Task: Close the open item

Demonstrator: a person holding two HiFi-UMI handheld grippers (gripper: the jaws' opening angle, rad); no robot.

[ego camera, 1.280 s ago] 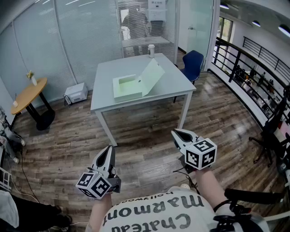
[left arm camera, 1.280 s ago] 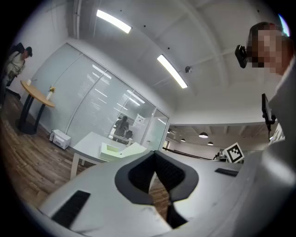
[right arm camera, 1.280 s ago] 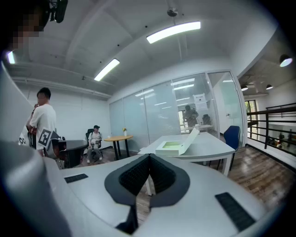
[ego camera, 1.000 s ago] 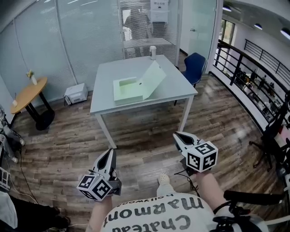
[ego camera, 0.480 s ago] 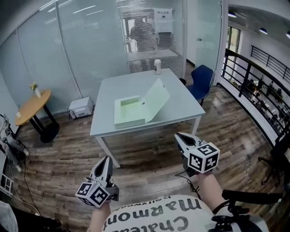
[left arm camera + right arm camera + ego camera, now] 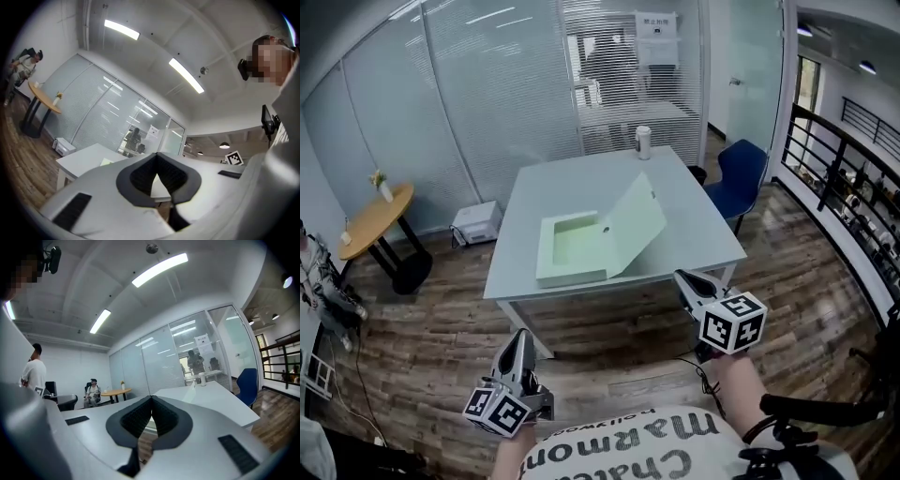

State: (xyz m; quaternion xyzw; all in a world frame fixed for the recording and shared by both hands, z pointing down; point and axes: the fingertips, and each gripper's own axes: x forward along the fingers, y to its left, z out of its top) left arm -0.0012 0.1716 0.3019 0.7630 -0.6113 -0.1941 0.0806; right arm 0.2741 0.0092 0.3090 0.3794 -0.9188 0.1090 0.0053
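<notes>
An open pale green box (image 6: pixel 577 248) lies on the white table (image 6: pixel 694 220), its lid (image 6: pixel 636 225) raised and leaning to the right. Both grippers hang over the wooden floor, short of the table's near edge. My left gripper (image 6: pixel 521 337) is low at the left, shut and empty. My right gripper (image 6: pixel 684 277) is nearer the table's front right corner, also shut with nothing in it. In the left gripper view the jaws meet at my left gripper (image 6: pixel 157 154) with the table (image 6: pixel 86 157) beyond. In the right gripper view my right gripper (image 6: pixel 151 397) is shut before the table (image 6: pixel 220 399).
A white cup (image 6: pixel 643 142) stands at the table's far edge. A blue chair (image 6: pixel 742 175) sits at its right, a round wooden side table (image 6: pixel 377 217) and a white device (image 6: pixel 476 222) at its left. Glass walls stand behind, a railing (image 6: pixel 853 155) at the right, a person (image 6: pixel 323 281) at the far left.
The view has come closer to the table, which now sits lower and larger in the frame. Both grippers stay shut and low; the right one has drawn nearer the table's corner.
</notes>
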